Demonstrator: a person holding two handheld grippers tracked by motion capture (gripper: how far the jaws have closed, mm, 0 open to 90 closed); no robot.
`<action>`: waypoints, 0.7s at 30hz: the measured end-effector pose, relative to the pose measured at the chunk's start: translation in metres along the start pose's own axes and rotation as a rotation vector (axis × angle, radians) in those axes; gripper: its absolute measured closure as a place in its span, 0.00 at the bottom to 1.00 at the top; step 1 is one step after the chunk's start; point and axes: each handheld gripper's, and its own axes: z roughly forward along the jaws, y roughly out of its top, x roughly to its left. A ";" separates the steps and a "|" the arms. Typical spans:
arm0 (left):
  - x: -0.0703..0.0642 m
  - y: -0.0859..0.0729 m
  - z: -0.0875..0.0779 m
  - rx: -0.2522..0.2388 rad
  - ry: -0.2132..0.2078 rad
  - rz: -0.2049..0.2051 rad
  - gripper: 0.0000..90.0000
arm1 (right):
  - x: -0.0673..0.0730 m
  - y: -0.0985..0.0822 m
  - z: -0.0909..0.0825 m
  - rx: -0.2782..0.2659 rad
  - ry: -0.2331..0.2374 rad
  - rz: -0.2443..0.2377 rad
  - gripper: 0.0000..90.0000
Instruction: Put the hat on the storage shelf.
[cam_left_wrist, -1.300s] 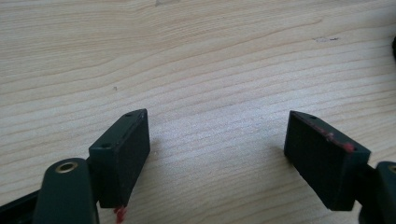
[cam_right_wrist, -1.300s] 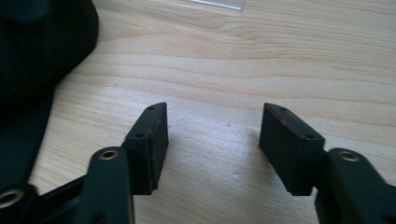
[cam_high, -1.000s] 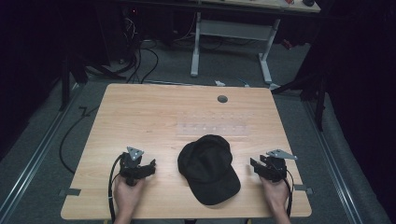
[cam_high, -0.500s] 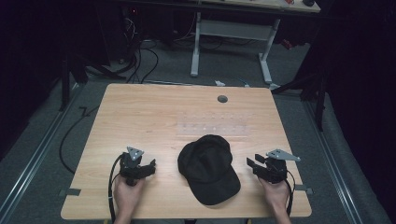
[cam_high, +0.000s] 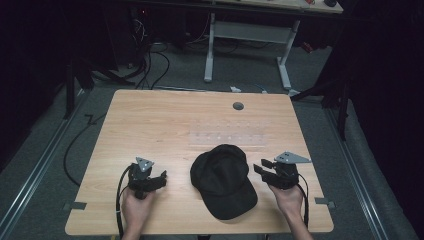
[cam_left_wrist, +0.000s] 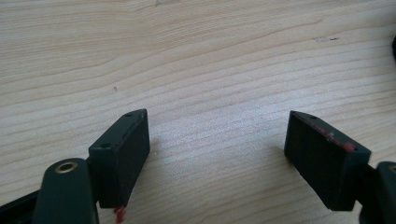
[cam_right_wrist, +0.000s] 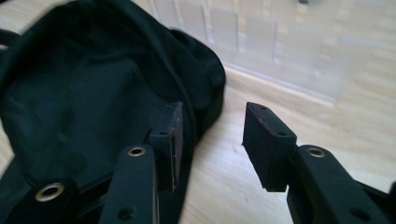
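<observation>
Near the front edge of the wooden counter (cam_high: 160, 125), between the two hands, lies a black cap (cam_high: 223, 179), its brim toward the person. Just right of it, the right tongs (cam_high: 261, 166) have just been closing, yet they stand partly spread with nothing between them, one jaw over the cap's edge. Left of the cap, the left tongs (cam_high: 161, 176) are spread wide over bare wood. Beyond the cap lies a clear plastic tray (cam_high: 227, 134).
</observation>
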 end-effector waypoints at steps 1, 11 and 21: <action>0.000 0.000 0.000 0.000 0.000 0.000 0.25 | 0.001 0.002 0.001 -0.002 0.007 0.006 0.64; 0.000 0.000 0.000 0.000 0.000 0.000 0.25 | 0.008 0.020 0.014 0.004 0.055 -0.008 0.63; 0.000 0.000 0.000 0.000 0.000 0.000 0.25 | 0.014 0.029 0.028 -0.001 0.082 -0.035 0.62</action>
